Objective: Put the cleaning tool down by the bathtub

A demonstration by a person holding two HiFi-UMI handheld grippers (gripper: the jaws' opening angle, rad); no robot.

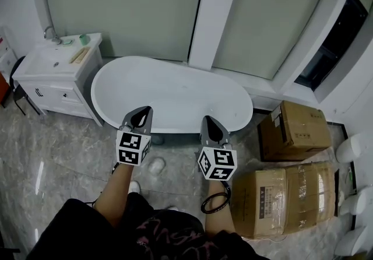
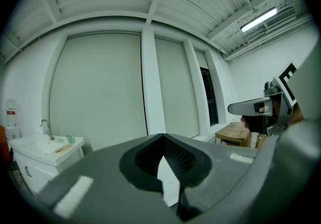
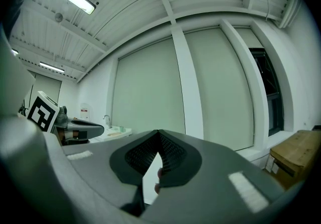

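The white oval bathtub [image 1: 175, 92] stands on the marble floor under the window wall. Both grippers are held over its near rim. My left gripper [image 1: 140, 115] is shut with nothing between its jaws, and its own view shows the jaws [image 2: 163, 140] meeting at the tip, pointed at the wall. My right gripper [image 1: 213, 128] is likewise shut and empty, its tips [image 3: 158, 135] closed. No cleaning tool is in either gripper. A wooden-handled item [image 1: 80, 55], perhaps a brush, lies on the vanity top.
A white vanity with a sink [image 1: 55, 72], a tap and a green cup [image 1: 84, 39] stands left of the tub. Cardboard boxes [image 1: 294, 130] are stacked at the right. A person's shoe [image 1: 156, 165] rests on the floor by the tub. A black loop [image 1: 214, 202] hangs at the right wrist.
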